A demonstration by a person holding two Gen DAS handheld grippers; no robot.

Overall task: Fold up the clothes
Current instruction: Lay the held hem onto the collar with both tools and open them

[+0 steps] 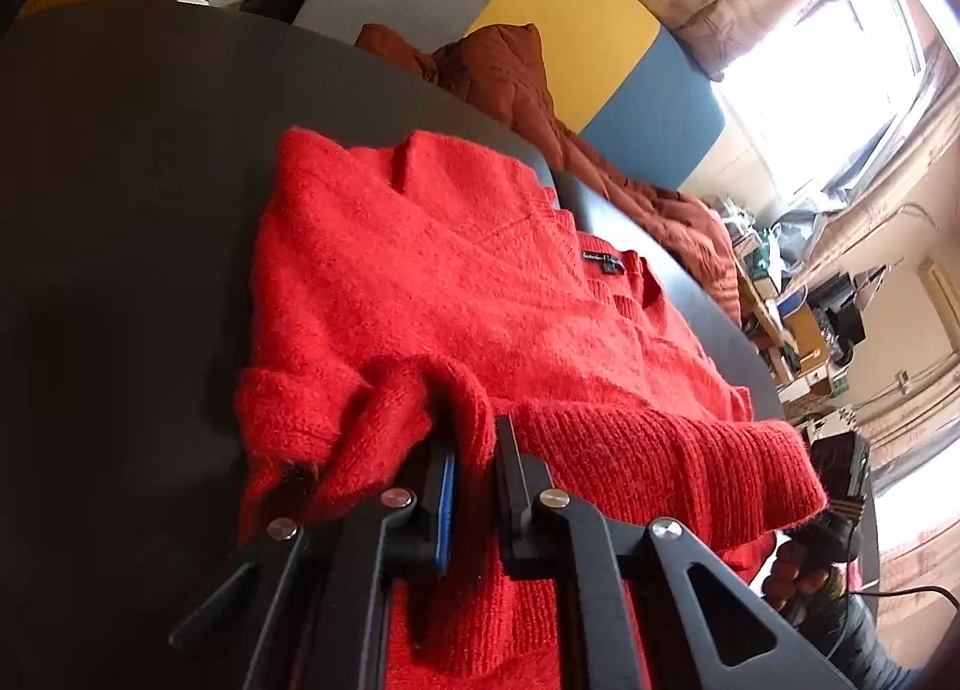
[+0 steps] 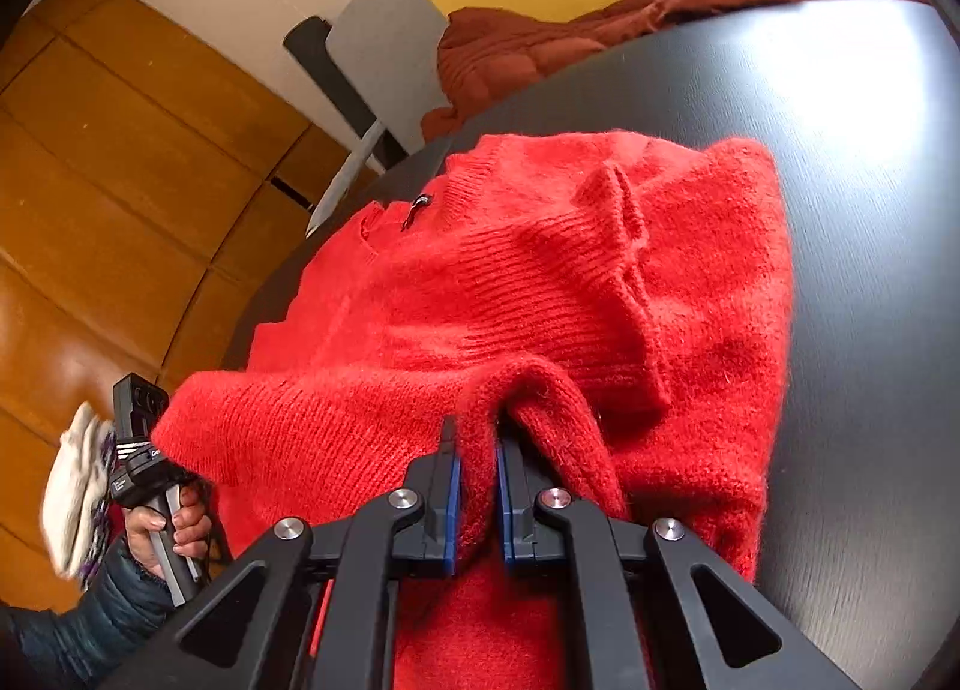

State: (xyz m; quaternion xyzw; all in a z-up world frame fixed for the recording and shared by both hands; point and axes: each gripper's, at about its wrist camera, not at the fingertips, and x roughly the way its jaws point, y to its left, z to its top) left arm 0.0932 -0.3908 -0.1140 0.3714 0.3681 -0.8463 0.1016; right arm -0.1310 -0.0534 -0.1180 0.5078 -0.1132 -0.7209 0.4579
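Sweater [image 1: 480, 294], red knit, spread on dark round worktop [image 1: 120, 210], filling centre of both wrist views. Ribbed hem [image 1: 660, 450] raised off worktop along lower part of left wrist view, hanging between the two grippers. Left gripper [image 1: 474, 450] clenched on a pinch of hem, cloth bunched up between its jaws at lower centre of frame. Right gripper [image 2: 477, 444] likewise clamped on a fold of hem at lower centre of right wrist view, knit squeezed between blue pads [image 2: 454, 498]. Held so, probably, to carry hem over toward neckline and halve the body: two grips spread along hem keep that edge taut and level, so the fold lands straight rather than sagging in the middle.

Long axis running from lower centre to upper middle in both views, hem nearest the cameras, collar farthest. Neckline with black label [image 1: 603, 260] at right of centre in left wrist view, close to worktop edge; same label [image 2: 420, 207] upper left of centre in right wrist view. Small raised ridge of knit [image 2: 624, 210] near far end, likely a tucked sleeve or crease, hard to tell which. Rust-coloured quilted garment [image 2: 660, 18] lying beyond worktop edge, upper right, untouched.
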